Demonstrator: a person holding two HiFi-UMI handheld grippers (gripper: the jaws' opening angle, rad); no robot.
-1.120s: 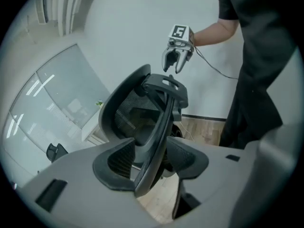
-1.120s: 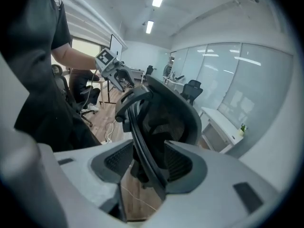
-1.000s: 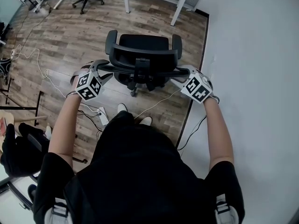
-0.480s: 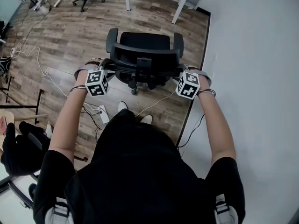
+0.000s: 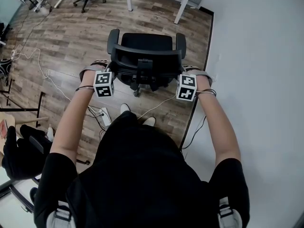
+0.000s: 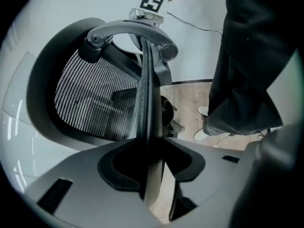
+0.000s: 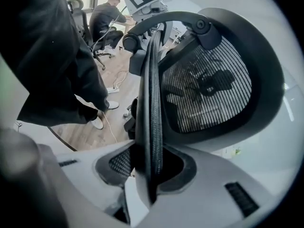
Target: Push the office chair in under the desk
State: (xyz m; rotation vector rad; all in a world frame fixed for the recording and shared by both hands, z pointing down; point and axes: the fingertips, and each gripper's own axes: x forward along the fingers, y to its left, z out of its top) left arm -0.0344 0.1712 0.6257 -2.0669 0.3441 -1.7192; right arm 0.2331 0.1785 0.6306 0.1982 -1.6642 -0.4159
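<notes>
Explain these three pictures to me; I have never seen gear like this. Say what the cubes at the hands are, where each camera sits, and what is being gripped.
A person holds a two-jaw gripper in each hand. The cubes with square markers are parts of those grippers. The head view comes from a camera on the person's head that looks steeply down. It shows the left gripper and the right gripper at the two sides of a black office chair. The chair stands on a wooden floor, with a white desk beyond it. A power strip and cables lie on the floor.

The other two pictures come from cameras riding on the grippers, each looking along its own jaws. In the left gripper view the jaws have just been closing and clamp one side edge of the chair's mesh backrest. The right gripper view shows the same on the other edge.
</notes>
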